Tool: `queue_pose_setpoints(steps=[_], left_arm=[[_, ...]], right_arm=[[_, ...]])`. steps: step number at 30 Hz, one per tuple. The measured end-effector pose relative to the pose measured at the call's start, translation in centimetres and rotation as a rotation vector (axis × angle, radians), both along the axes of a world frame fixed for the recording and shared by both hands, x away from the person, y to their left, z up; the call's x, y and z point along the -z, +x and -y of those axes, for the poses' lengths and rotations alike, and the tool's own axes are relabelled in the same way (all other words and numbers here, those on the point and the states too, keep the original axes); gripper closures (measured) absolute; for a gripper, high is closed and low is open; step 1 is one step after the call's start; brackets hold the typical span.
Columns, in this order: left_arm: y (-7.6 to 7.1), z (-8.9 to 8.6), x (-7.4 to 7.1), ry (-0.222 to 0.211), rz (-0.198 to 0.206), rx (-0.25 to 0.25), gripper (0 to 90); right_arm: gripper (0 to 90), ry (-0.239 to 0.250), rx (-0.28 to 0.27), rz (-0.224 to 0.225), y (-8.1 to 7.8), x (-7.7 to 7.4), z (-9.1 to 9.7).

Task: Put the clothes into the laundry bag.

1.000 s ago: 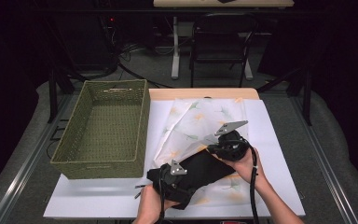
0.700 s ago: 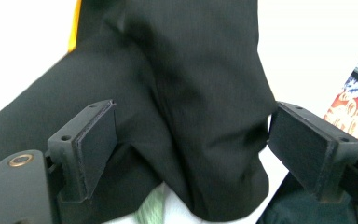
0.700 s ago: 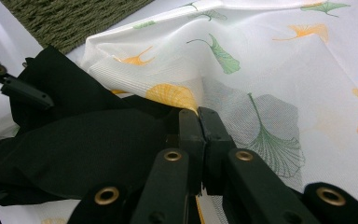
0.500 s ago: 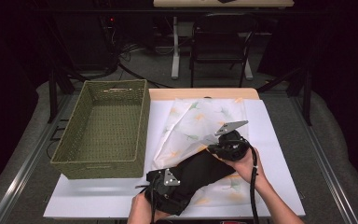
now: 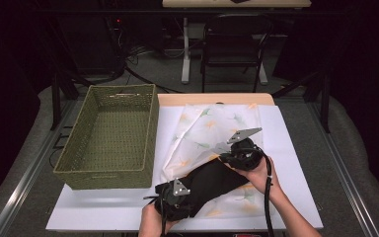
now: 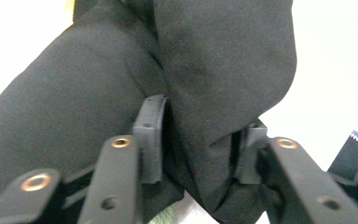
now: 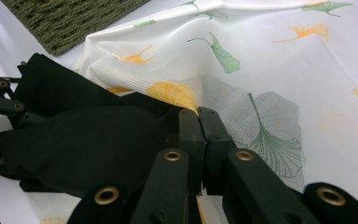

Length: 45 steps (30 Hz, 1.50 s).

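Note:
A black cloth (image 5: 209,180) lies slantwise on a sheer white fabric printed with ginkgo leaves (image 5: 212,128). My left gripper (image 5: 188,200) is at the cloth's near left end. In the left gripper view its jaws have just been closing, and the left gripper (image 6: 200,130) now pinches a bunched fold of the black cloth (image 6: 223,70) between both pads. My right gripper (image 5: 225,159) holds the far right end. In the right gripper view the right gripper (image 7: 199,119) has its jaws pressed together on the edge of the black cloth (image 7: 84,144), over the printed fabric (image 7: 270,70).
A woven green basket (image 5: 103,180) stands empty at the left on the white table cover (image 5: 103,207), and the basket's corner (image 7: 70,18) is close to the fabric. The table's near edge is just below both hands. Chairs and cables sit beyond the table.
The left gripper has shifted slightly toward the near edge and its jaws have closed on the black cloth's near end. The right gripper has stayed put.

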<state>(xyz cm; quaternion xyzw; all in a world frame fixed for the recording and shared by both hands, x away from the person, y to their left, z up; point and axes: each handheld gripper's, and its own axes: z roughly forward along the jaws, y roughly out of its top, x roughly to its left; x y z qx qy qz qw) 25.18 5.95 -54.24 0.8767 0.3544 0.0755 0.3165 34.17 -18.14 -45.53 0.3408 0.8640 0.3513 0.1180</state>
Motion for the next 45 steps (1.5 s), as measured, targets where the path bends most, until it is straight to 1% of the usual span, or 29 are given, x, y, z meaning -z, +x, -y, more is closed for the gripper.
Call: queue_pose_setpoints(steps=[3,5,6,8,9,11,13,16,17,18,22,23,24,25,27,28,34,35,37,38,39,40,41,42,43,44,45], left_arm=[[0.1,0.1,-0.1,0.001,0.0,0.01,72.1],[0.4,0.1,-0.3,-0.026,-0.022,0.001,75.8],[0.5,0.0,-0.3,-0.026,-0.024,0.002,76.9],[0.7,0.1,-0.4,-0.037,-0.041,0.004,77.9],[0.7,0.2,-0.4,-0.05,-0.045,-0.002,78.1],[0.9,0.3,-0.6,-0.057,-0.053,0.004,78.5],[1.0,0.6,-0.7,-0.076,-0.061,-0.006,78.8],[1.3,0.9,-0.9,-0.077,-0.067,0.004,79.1],[1.4,1.0,-0.9,-0.087,-0.073,-0.001,79.2],[1.5,1.1,-0.9,-0.084,-0.072,0.007,79.2],[1.9,1.5,-1.1,-0.112,-0.08,0.002,79.2],[2.1,1.5,-1.1,-0.108,-0.079,0.009,79.2],[2.2,1.7,-1.2,-0.115,-0.082,-0.001,79.2],[2.3,1.8,-1.2,-0.125,-0.083,-0.001,79.2],[2.6,2.0,-1.3,-0.131,-0.082,0.0,79.2],[2.8,2.1,-1.4,-0.142,-0.084,-0.008,79.2],[3.8,3.1,-1.5,-0.174,-0.097,-0.027,79.2],[4.0,3.2,-1.5,-0.167,-0.095,-0.017,79.2],[4.2,3.6,-1.5,-0.176,-0.097,-0.024,79.2],[4.4,3.7,-1.5,-0.168,-0.097,-0.014,79.1],[4.5,3.8,-1.5,-0.175,-0.096,-0.019,79.1],[4.6,3.9,-1.5,-0.172,-0.095,-0.015,79.1],[4.7,4.1,-1.5,-0.179,-0.095,-0.024,79.1],[4.8,4.2,-1.6,-0.178,-0.087,-0.025,79.1],[4.9,4.3,-1.6,-0.172,-0.085,-0.016,79.1],[5.0,4.4,-1.6,-0.179,-0.083,-0.023,79.1],[5.1,4.5,-1.6,-0.176,-0.077,-0.02,79.1]], right_arm=[[89.3,0.001,-0.001,0.001,0.0,0.0,0.0],[89.4,0.001,0.001,0.002,0.0,0.0,0.0],[89.3,0.002,0.001,0.002,0.0,-0.1,0.0],[89.3,0.005,0.001,0.002,0.0,-0.2,0.0],[89.3,0.005,0.002,0.003,0.0,-0.2,0.0],[89.3,0.009,0.005,0.0,0.0,-0.2,0.0],[89.3,0.009,0.004,0.001,0.0,-0.2,0.0],[89.3,0.009,0.004,0.002,0.0,-0.2,0.0],[89.3,0.009,0.004,0.002,0.0,-0.2,0.0],[89.4,0.011,0.003,0.003,0.0,-0.2,0.0],[89.4,0.014,0.003,0.003,0.0,-0.3,-0.1],[89.4,0.014,0.002,0.003,0.0,-0.3,-0.1],[89.3,0.015,0.001,0.001,0.0,-0.3,-0.1],[89.4,0.016,0.003,-0.002,-0.1,-0.3,-0.1],[89.4,0.016,0.0,-0.003,-0.1,-0.3,-0.2],[89.3,0.017,0.0,-0.002,-0.1,-0.3,-0.2],[89.4,0.021,0.001,-0.005,-0.1,-0.3,-0.1],[89.4,0.021,-0.002,-0.001,0.0,-0.3,-0.1],[89.4,0.024,-0.002,-0.002,0.0,-0.3,-0.1],[89.4,0.025,-0.003,-0.001,0.0,-0.3,0.0],[89.4,0.026,-0.004,0.0,0.0,-0.3,0.0],[89.4,0.03,0.0,-0.003,0.0,-0.3,0.0],[89.4,0.031,0.002,-0.006,0.0,-0.4,0.1],[89.4,0.034,0.001,-0.003,0.1,-0.3,0.2],[89.3,0.04,0.002,-0.006,0.1,-0.4,0.2],[89.3,0.041,0.001,-0.006,0.1,-0.4,0.2],[89.3,0.041,0.001,-0.005,0.0,-0.4,0.2]])
